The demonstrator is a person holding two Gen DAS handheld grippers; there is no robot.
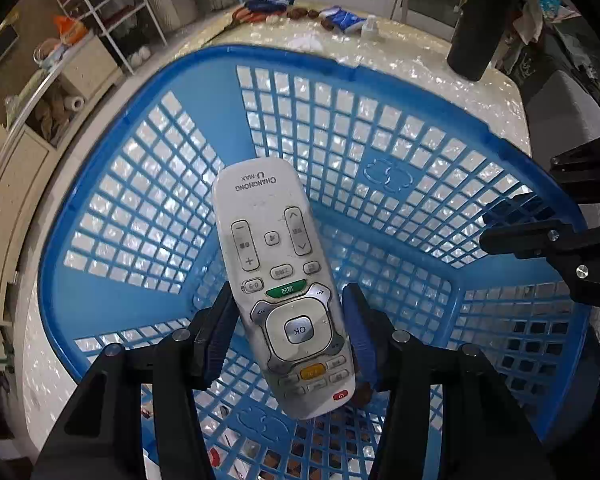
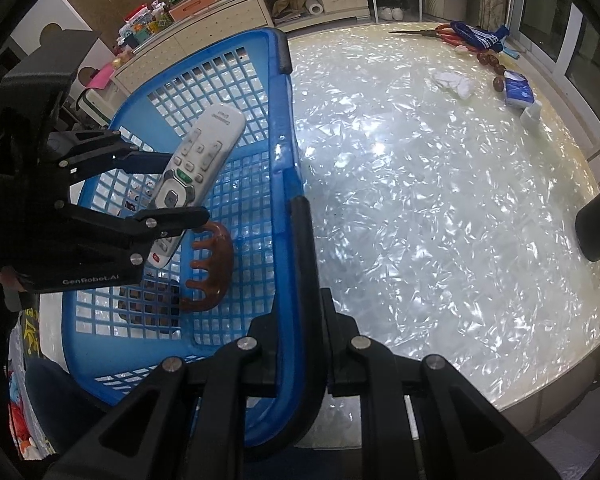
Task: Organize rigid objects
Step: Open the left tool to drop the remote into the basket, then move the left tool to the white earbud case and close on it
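Observation:
My left gripper [image 1: 290, 320] is shut on a white remote control [image 1: 276, 264] and holds it over the inside of a blue plastic basket [image 1: 112, 280]. In the right wrist view the remote [image 2: 198, 156] sits between the left gripper's fingers [image 2: 168, 158] above the basket floor. A brown hair claw clip [image 2: 212, 268] lies in the basket below it. My right gripper [image 2: 296, 220] is shut on the basket's near rim [image 2: 284, 152].
The basket stands on a shiny pearl-patterned table [image 2: 440, 200]. A black cylinder [image 1: 478, 20] stands at the table's far right. Scissors [image 2: 432, 32], a blue cloth, brown nuts, a tissue pack [image 2: 518, 94] and a small white bottle lie along the far edge.

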